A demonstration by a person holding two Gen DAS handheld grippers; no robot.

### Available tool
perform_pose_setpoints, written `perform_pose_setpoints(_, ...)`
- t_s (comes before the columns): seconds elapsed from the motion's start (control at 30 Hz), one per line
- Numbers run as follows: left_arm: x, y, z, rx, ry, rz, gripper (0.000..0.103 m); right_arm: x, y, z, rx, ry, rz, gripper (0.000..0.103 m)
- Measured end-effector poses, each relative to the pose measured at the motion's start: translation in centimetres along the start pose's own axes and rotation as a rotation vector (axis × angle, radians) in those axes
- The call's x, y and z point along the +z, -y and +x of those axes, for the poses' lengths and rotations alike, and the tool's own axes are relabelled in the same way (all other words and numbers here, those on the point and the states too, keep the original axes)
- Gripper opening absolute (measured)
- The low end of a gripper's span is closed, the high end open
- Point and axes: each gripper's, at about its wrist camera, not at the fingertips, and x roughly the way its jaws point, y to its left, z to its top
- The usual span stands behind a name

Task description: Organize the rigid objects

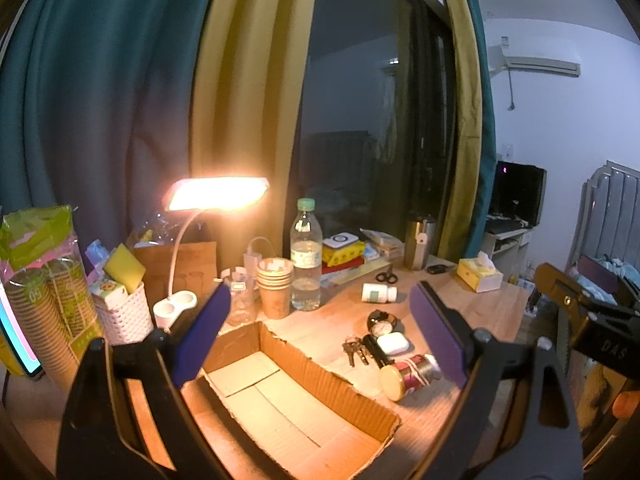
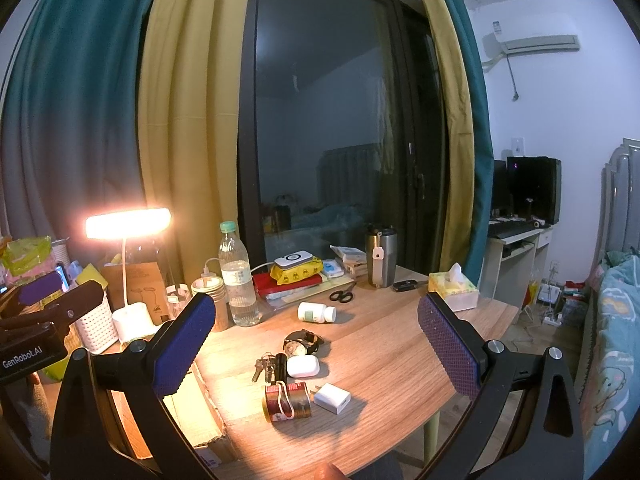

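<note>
Nothing's been packed yet: cardboard box (image 1: 296, 408) sits empty, keys (image 2: 265, 365), earbud case (image 2: 303, 365), can (image 2: 287, 402) left beside it; both grippers (image 1: 320, 336) (image 2: 316, 344) held wide open.

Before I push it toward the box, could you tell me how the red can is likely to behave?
The red can lies on its side on the table, so it will probably roll. The cord looped around it may snag. It looks rigid, likely safe to grip.

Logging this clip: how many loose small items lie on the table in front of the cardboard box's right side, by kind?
Pill bottle: 1
Watch: 1
Key bunch: 1
Earbud case: 1
Can: 1
Charger plug: 1
Total: 6
</note>
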Motion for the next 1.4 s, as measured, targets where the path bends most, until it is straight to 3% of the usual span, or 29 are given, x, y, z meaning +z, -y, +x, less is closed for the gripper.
perform_pose_setpoints(1.07, 0.1, -0.3, -0.2, 0.005, -0.006, -0.01, 0.091, -1.2, -1.0, 0.5, 0.01, -0.011, -0.002, 0.103)
perform_pose_setpoints(1.4, -1.0, -1.2, 1.2, 0.055, -0.054, -0.034, 0.091, -1.8, -0.5, 1.9, 0.024, -0.056, 0.001, 0.103)
